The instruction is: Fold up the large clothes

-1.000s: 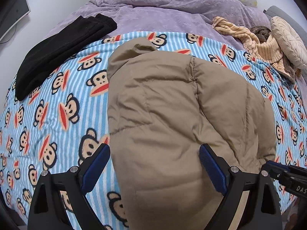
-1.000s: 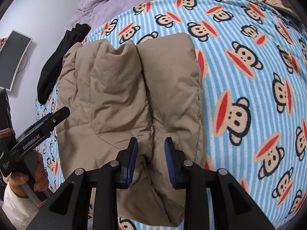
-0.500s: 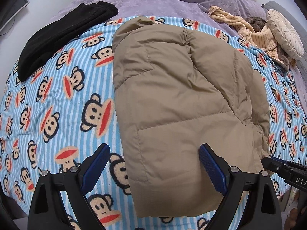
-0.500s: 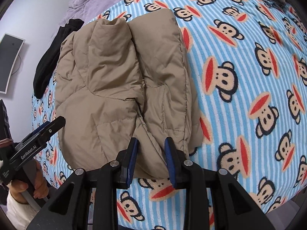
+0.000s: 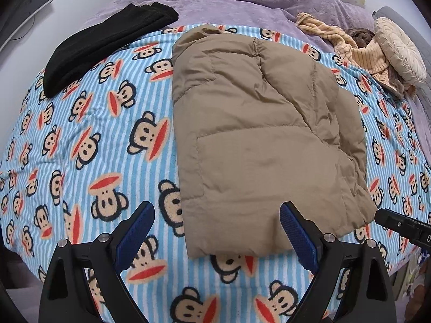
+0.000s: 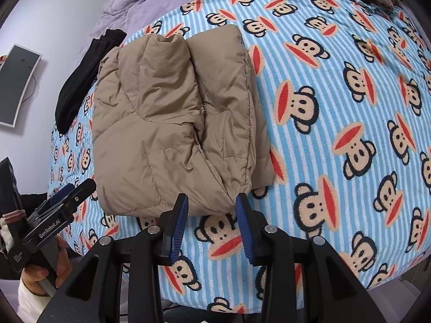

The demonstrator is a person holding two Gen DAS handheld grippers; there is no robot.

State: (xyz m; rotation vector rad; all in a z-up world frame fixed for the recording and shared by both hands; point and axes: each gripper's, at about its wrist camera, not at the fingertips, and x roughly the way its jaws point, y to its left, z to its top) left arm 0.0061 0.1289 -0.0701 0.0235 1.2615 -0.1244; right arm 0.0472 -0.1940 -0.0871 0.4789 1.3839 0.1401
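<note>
My left claw point(image 5: 216, 231) gapes wide, right claw point(image 6: 211, 220) narrower, both empty; this puffy, slippery down jacket point(image 5: 258, 134) needs pinching at its thick near hem.

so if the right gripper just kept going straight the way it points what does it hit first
Most likely the near hem of the folded tan puffer jacket, which lies just past the right gripper and its open fingers. Depth is unclear; angled lower, it would meet the monkey-print blanket first.

Two black handheld grippers with blue pads

Left gripper point(image 5: 216, 231) and right gripper point(image 6: 211, 223): ribbed blue pads, silver screws, white "GenRobot.AI" lettering; the hand point(image 6: 44, 274) wears a white sleeve.
</note>
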